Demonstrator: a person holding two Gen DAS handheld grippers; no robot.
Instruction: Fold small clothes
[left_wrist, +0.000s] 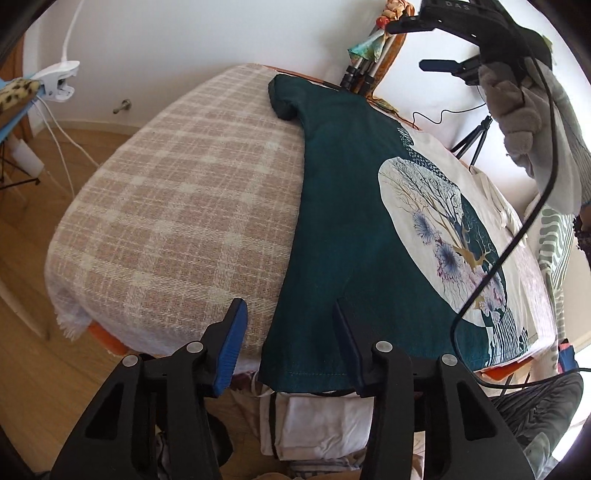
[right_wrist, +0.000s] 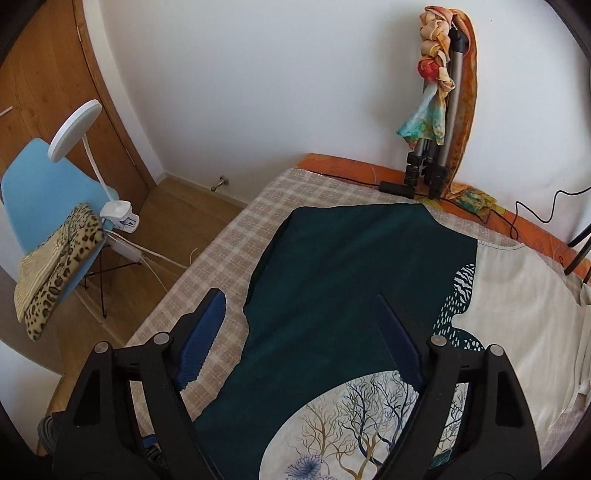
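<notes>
A soft teal shirt (left_wrist: 332, 229) is lying flat on the woven plaid blanket (left_wrist: 177, 206), its hem hanging over the edge. Left tongs (left_wrist: 290, 332) and right tongs (right_wrist: 303, 332) are both gaping apart, gripping nothing.

I see the dark teal shirt (left_wrist: 332, 206) (right_wrist: 343, 280) lying flat and spread out on the checked blanket (left_wrist: 177, 206) (right_wrist: 236, 236), its lower hem hanging just over the near edge. One short sleeve (left_wrist: 282, 99) points toward the far end. Its front carries a large cream oval print (left_wrist: 436, 236) (right_wrist: 343, 428) of branching trees and purple flowers.
</notes>
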